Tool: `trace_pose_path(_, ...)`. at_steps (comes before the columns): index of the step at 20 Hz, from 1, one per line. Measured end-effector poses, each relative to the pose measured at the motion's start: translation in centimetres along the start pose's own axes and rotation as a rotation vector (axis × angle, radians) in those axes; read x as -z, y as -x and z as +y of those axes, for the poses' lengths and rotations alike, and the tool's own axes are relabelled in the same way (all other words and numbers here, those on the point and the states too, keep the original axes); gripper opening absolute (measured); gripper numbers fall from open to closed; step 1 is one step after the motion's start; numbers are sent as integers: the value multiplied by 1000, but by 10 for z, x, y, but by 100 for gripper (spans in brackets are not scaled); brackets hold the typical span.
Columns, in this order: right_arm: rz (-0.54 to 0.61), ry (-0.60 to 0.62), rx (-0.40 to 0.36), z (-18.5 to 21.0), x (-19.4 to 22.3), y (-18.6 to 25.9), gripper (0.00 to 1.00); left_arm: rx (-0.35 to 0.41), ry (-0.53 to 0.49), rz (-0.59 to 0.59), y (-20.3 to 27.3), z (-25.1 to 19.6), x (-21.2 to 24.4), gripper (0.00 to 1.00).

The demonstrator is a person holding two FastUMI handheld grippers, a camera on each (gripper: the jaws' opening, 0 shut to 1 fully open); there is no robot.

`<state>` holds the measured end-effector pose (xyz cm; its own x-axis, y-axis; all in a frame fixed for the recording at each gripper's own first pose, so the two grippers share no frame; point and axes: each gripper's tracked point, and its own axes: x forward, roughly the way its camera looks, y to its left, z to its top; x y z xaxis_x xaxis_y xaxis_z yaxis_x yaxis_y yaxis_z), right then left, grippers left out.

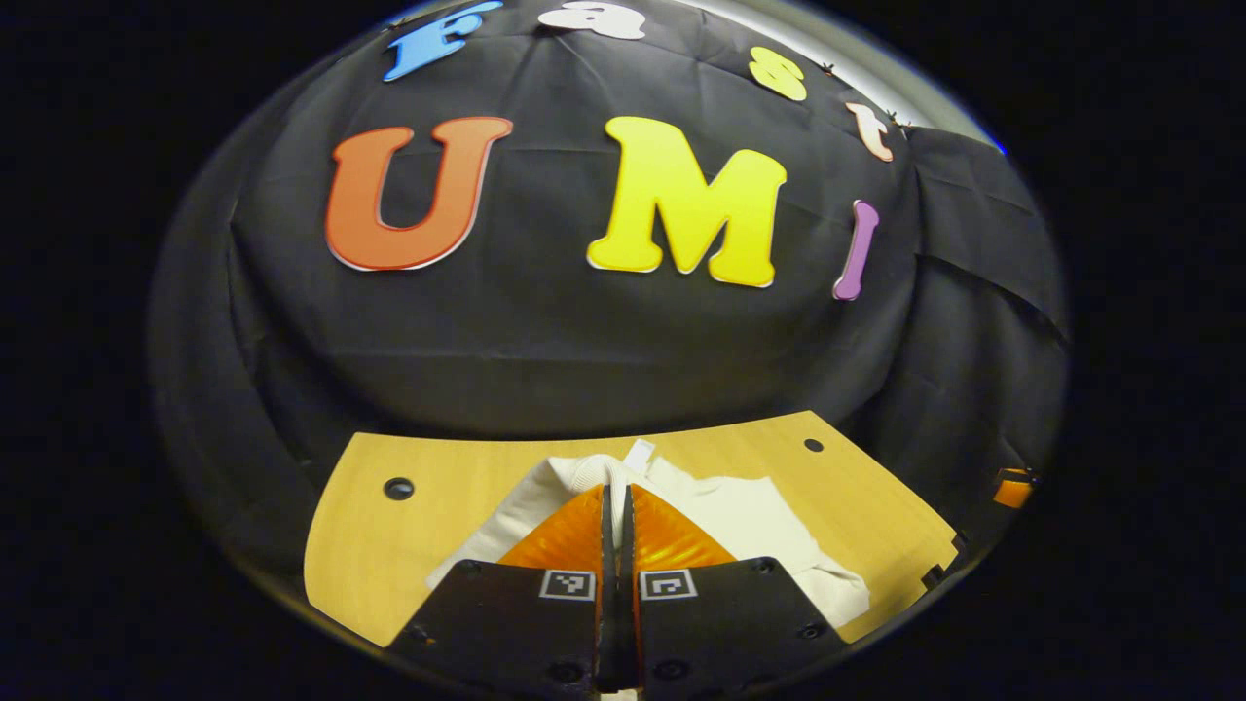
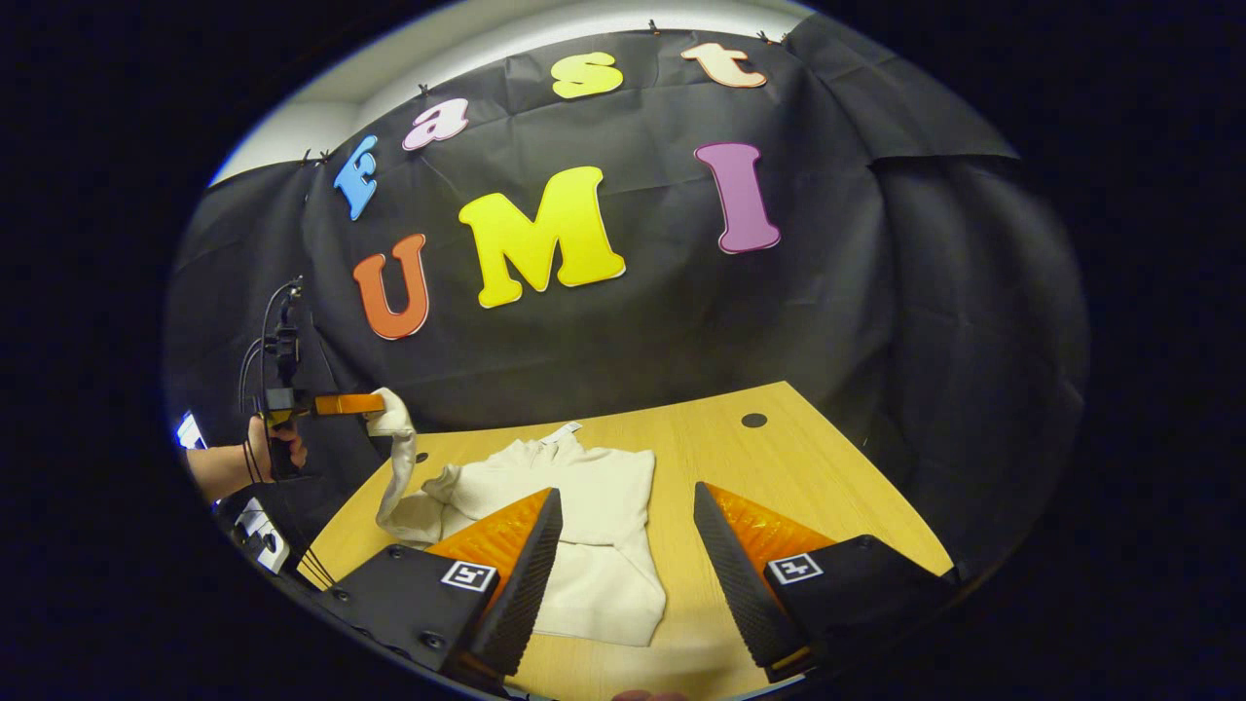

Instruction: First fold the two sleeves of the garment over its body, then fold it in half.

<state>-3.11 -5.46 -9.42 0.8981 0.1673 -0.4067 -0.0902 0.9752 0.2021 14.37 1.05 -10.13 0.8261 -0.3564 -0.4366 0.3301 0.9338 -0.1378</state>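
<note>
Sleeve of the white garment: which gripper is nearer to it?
Left. The left gripper is shut on the sleeve, lifting it off the table; the right gripper hovers open over the garment's body.

Recording booth, black cloth wall [image 2: 623,321], bare wooden table [image 2: 720,458]

The left gripper view looks along its fingers [image 1: 584,531], close over the garment [image 1: 750,516], toward the booth wall. The right gripper view sits farther back and higher; both share the worktop [image 2: 701,458] and garment.
</note>
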Motion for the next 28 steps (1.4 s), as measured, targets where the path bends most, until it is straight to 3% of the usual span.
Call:
trace_pose_path(6, -30, 31, 94, -42, -7, 26, 86, 194, -42, 27, -62, -105, 0, 2)
trace_pose_path(10, -13, 32, 185, -76, -5, 42, 86, 276, -49, 95, -101, -154, 25, 3)
trace_pose_path(16, 42, 33, 267, -104, 2, 51, 85, 336, -74, 191, -153, -195, 73, 3)
trace_pose_path(24, 143, 70, 264, -98, 17, 32, 86, 321, -173, 316, -230, -206, 149, 5)
trace_pose_path(25, 151, 66, 261, -97, 17, 29, 86, 325, -163, 320, -231, -207, 152, 17)
trace_pose_path(26, 157, 64, 260, -95, 17, 26, 86, 326, -148, 313, -230, -209, 153, 12)
trace_pose_path(28, 160, 66, 247, -88, 15, 18, 86, 304, -130, 267, -219, -208, 143, 70)
